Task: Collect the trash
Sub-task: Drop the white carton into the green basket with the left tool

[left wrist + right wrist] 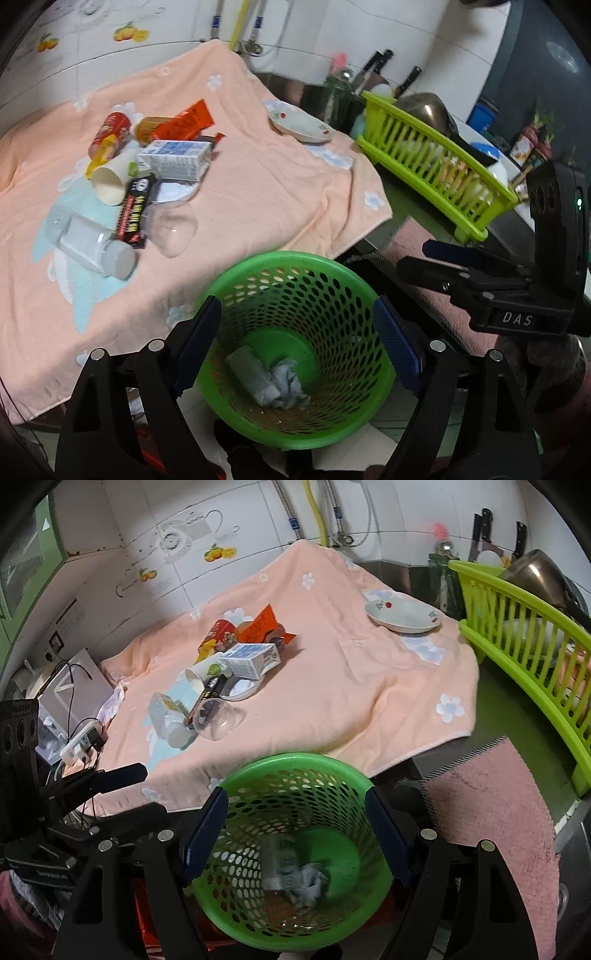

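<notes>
Both claws hang over the green bin (295, 354), which stands on the floor just below the front edge of the desk. The left claw (295, 350) is released, nothing between its pads. The right claw (295, 834) is likewise released and empty. A small grey pack (248, 373) and crumpled paper (290, 384) already lie in the bin.

The remaining trash sits in a heap on the peach cloth (258, 206).

- Carton (175, 158): probably light and crushable. Grip across its narrow sides.
- Paper cup (110, 181): soft. Pinch the rim lightly.
- Clear plastic cup (173, 229): slick and thin, likely to spring out. Take hold at the rim.
- White bottle (96, 247): rounded, may roll. Clamp across the body.
- Red can (110, 131): stiff. Grip mid-body.
</notes>
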{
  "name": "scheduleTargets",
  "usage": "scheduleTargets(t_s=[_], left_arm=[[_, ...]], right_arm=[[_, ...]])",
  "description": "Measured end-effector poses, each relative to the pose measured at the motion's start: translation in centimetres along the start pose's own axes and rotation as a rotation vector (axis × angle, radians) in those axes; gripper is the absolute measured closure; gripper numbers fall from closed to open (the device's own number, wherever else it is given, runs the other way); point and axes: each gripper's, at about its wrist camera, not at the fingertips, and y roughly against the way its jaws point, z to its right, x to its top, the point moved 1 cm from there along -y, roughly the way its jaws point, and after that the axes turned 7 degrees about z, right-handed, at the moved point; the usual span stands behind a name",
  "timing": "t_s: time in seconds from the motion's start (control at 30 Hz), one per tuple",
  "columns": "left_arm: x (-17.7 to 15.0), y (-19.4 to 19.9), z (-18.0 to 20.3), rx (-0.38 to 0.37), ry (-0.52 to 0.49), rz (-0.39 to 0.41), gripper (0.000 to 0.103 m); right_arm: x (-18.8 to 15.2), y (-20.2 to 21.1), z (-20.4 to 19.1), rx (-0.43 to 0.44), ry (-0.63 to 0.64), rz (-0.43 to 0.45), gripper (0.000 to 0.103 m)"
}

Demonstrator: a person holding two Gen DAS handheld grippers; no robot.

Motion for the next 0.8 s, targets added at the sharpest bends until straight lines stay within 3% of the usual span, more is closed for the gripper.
scheduleTargets(t_s=[0.8], left_arm=[[1.8,4.2,-12.2,0.255,0.21,0.088,0.02]], right_arm=[[4.5,-7.4,-8.6,0.125,0.155,-0.048,0.029]])
